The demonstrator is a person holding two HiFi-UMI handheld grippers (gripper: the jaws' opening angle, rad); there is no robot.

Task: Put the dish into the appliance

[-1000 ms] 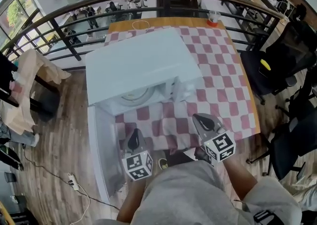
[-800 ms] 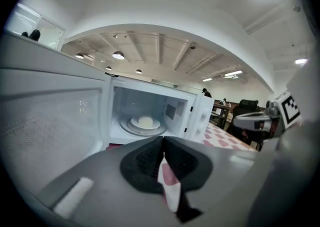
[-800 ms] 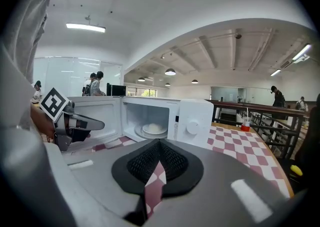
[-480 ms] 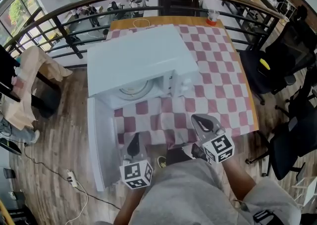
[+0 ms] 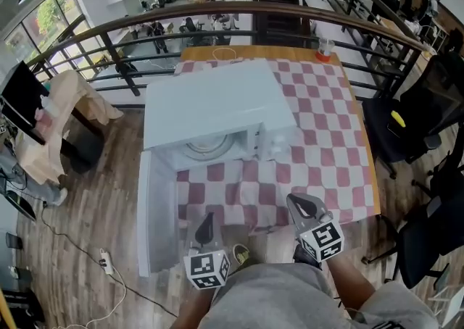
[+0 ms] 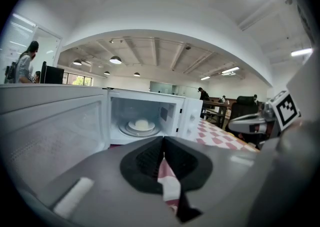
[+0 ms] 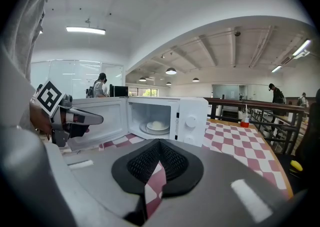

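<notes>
Mezzanine site: wooden floor (image 5: 94, 197), dark railing (image 5: 217, 12) round the far side, black chairs (image 5: 406, 117) off the right edge of the table (image 5: 326, 139). The table carries a red-and-white checked cloth; a cup (image 5: 323, 48) stands at its far right corner.

Finding 1: the microwave (image 5: 210, 103) sits toward the far left of the table, its door (image 5: 156, 211) swung fully open past the left edge. The dish (image 6: 141, 125) rests on the turntable inside the cavity, in clear sight of both gripper views.

Finding 2: over the last second both units have drawn back from the near edge of the table toward the person. The left hand-held gripper (image 5: 209, 217) and the right hand-held gripper (image 5: 296, 203) now sit off that edge, well apart from the microwave. Dish and door have kept their places throughout.

Finding 3: both units have jaws pressed together with nothing between them; only cloth shows through the slit below the pads.

Assessment: the dish is already in the appliance, and the withdrawal reads as the close of the job. The door remains open; shutting it, if wanted, is outstanding.
</notes>
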